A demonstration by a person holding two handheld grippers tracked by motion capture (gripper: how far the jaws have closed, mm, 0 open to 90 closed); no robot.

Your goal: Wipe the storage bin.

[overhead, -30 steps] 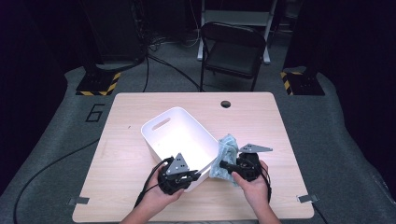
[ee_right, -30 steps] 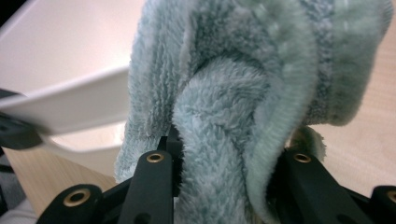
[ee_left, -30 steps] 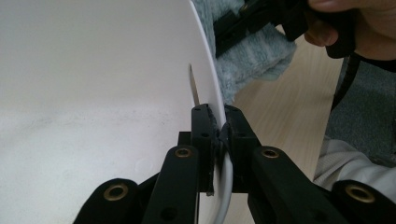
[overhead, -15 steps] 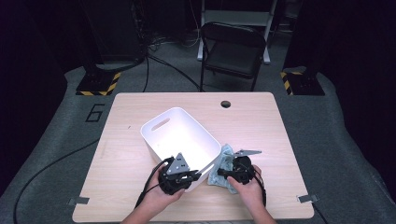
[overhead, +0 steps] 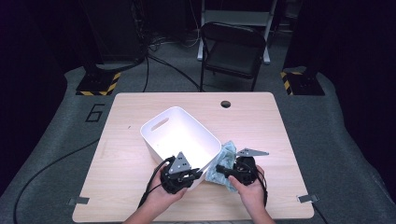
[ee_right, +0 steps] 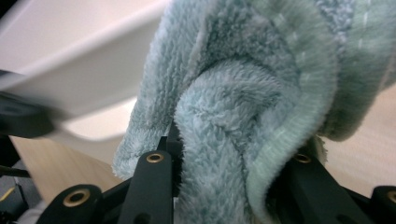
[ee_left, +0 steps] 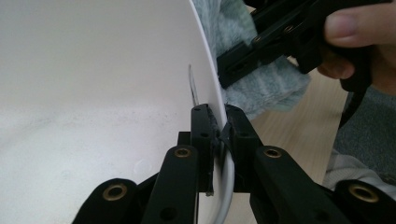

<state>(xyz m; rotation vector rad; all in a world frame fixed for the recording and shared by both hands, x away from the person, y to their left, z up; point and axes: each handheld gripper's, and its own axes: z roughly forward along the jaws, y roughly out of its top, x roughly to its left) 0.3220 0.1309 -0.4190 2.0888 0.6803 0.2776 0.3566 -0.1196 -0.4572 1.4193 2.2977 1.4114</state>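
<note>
Left tongs (ee_left: pixel 218 133) clamping white bin (overhead: pixel 163 135) rim, right tongs (ee_right: pixel 224 154) gripping towel (ee_right: pixel 243 102), floor "6" (overhead: pixel 95 112).

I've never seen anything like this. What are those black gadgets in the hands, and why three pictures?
A person sits at a wooden table and holds a hand-worked clamp with two black jaws in each hand. The wide picture comes from a camera above the table. The two close-ups come from small cameras riding on the clamps, looking along their jaws. On the table stands a white tub. The left gripper is pinched shut on the tub's near rim, one jaw inside and one outside. The right gripper is clamped on a bunched pale green towel, held right beside the tub.
</note>
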